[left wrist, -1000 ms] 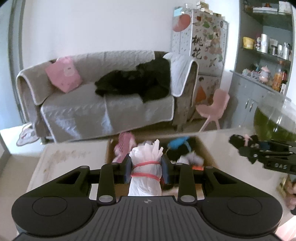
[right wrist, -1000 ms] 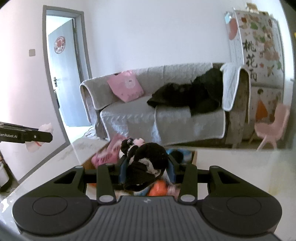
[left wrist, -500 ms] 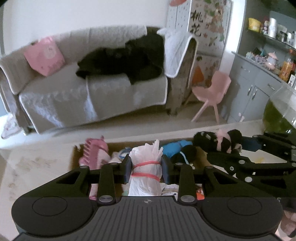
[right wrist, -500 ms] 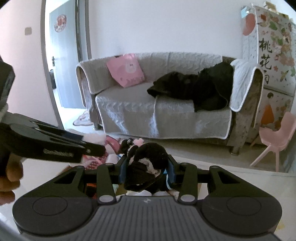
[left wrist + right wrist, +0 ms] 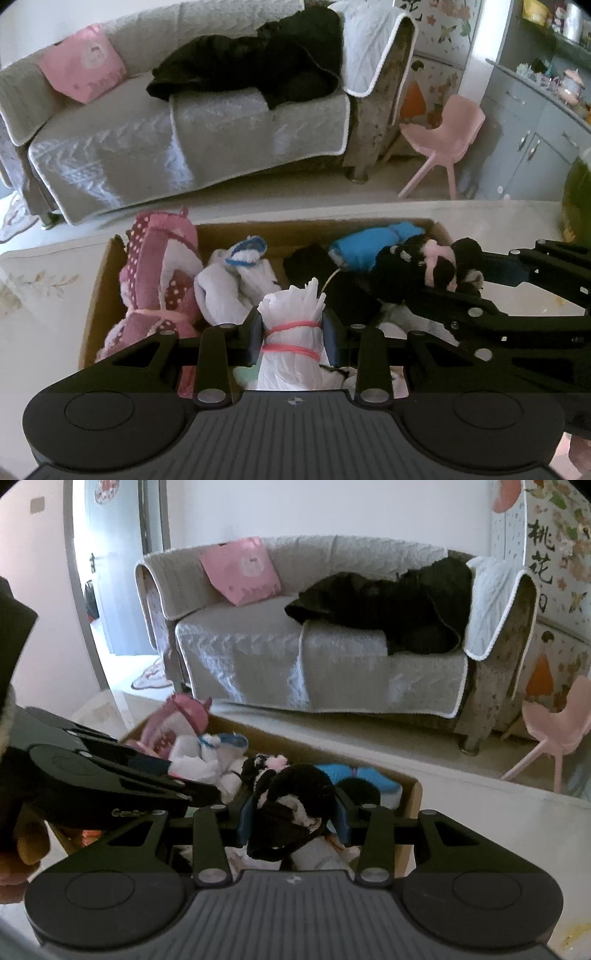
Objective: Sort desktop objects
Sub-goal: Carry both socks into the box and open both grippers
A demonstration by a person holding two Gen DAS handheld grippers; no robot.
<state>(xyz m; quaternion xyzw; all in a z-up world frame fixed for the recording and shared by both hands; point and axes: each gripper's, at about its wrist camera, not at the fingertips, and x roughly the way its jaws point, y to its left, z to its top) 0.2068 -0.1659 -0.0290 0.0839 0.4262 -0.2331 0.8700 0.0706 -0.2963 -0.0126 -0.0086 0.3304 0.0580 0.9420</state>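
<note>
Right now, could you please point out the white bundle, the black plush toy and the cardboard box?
white bundle (image 5: 290, 332): left wrist view, banded middle.
black plush toy (image 5: 295, 794): right wrist view, its body.
cardboard box (image 5: 94, 295): left wrist view, left wall.

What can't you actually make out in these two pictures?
- Cardboard box floor: left wrist view, buried under bundles.
- Bottom of the white bundle: left wrist view, behind the left gripper body.
- Black plush underside: right wrist view, hidden by the right gripper.
- Green jar: cut off at the edge.
</note>
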